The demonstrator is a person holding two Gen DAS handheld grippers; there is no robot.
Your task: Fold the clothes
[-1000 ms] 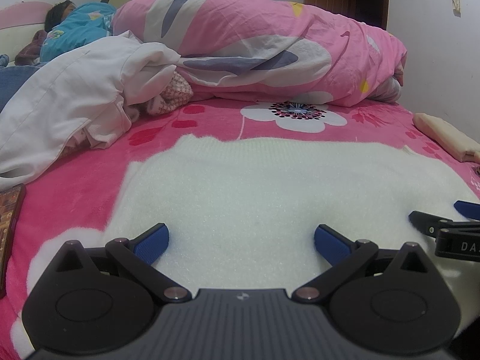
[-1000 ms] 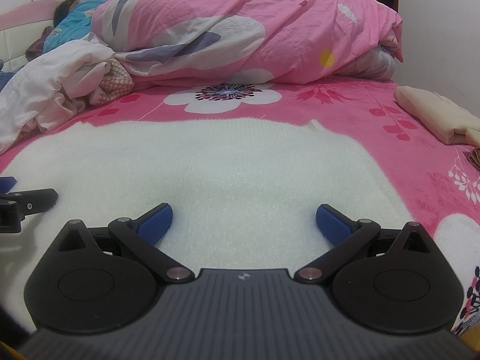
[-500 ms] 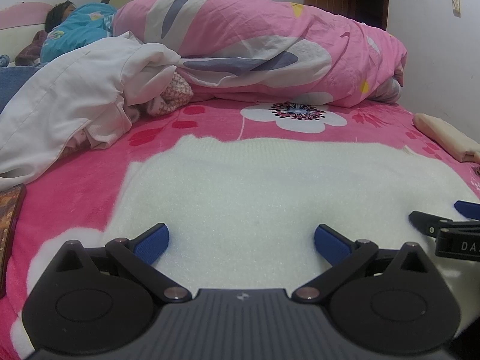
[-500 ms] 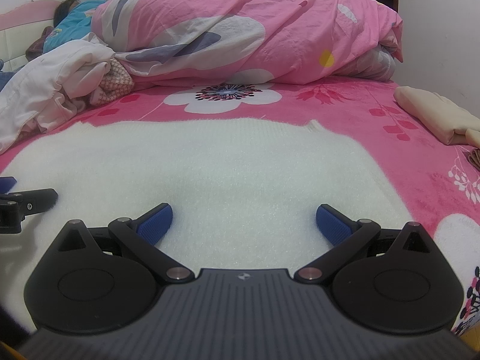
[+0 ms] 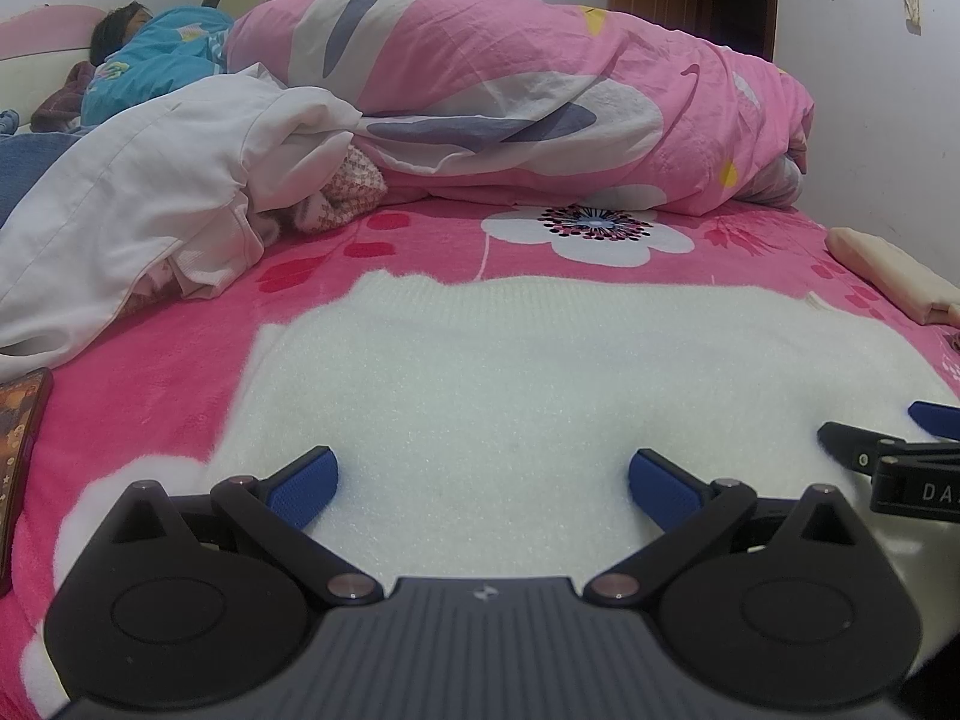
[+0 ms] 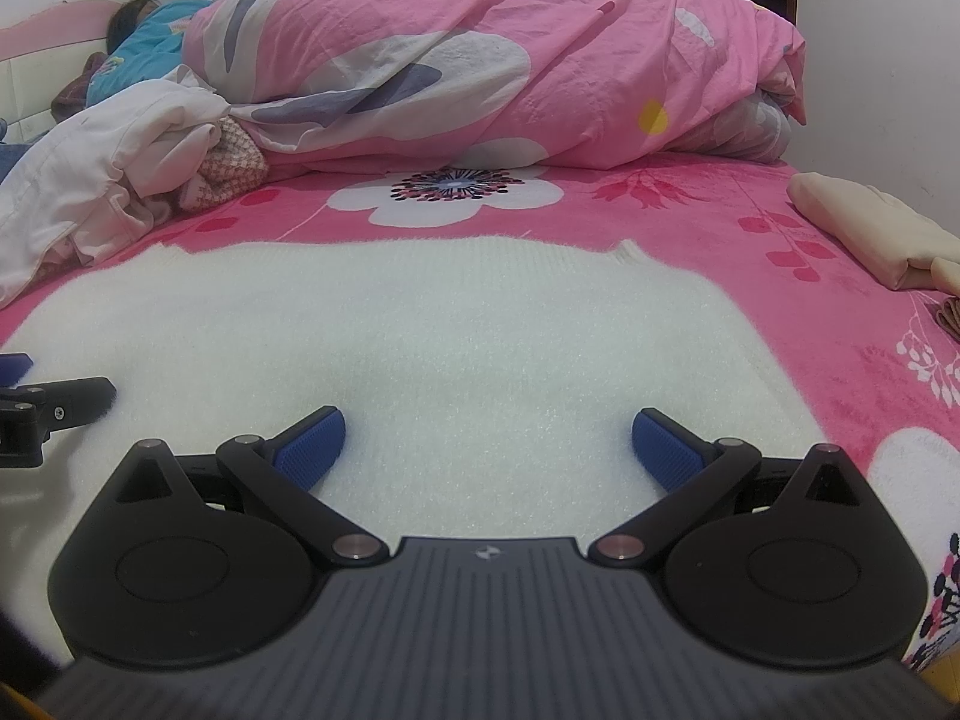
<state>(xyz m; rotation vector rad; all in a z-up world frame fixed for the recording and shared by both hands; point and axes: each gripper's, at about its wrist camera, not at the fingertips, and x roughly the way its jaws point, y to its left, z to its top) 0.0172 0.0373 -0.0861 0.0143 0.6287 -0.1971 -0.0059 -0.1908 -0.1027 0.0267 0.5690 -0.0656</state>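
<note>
Left gripper point(image 5: 483, 477): fingers spread wide, blue pads point(image 5: 303, 483) apart, nothing between them but fuzzy knit; low over the sweater's near part.
Right gripper point(image 6: 487, 444): fingers likewise spread, holding nothing; in the left view only its tip shows at 3 o'clock, cut off by the frame.
White sweater point(image 5: 540, 372): flat on the bed, centre of both views; near hem hidden behind the gripper bodies, sleeves hard to make out.
Pink floral blanket point(image 6: 780, 228): under the sweater, on all visible sides.
Rolled pink duvet point(image 5: 540, 96): at 12 o'clock, beyond the sweater.
White clothes heap point(image 5: 150, 204): at 10 o'clock; contents unclear.
Person in blue point(image 5: 156, 54): lying at 11 o'clock, mostly hidden.
Beige folded cloth point(image 6: 870, 228): at 3 o'clock, partly cut off.
Phone point(image 5: 21, 420): at 9 o'clock, cropped.
</note>
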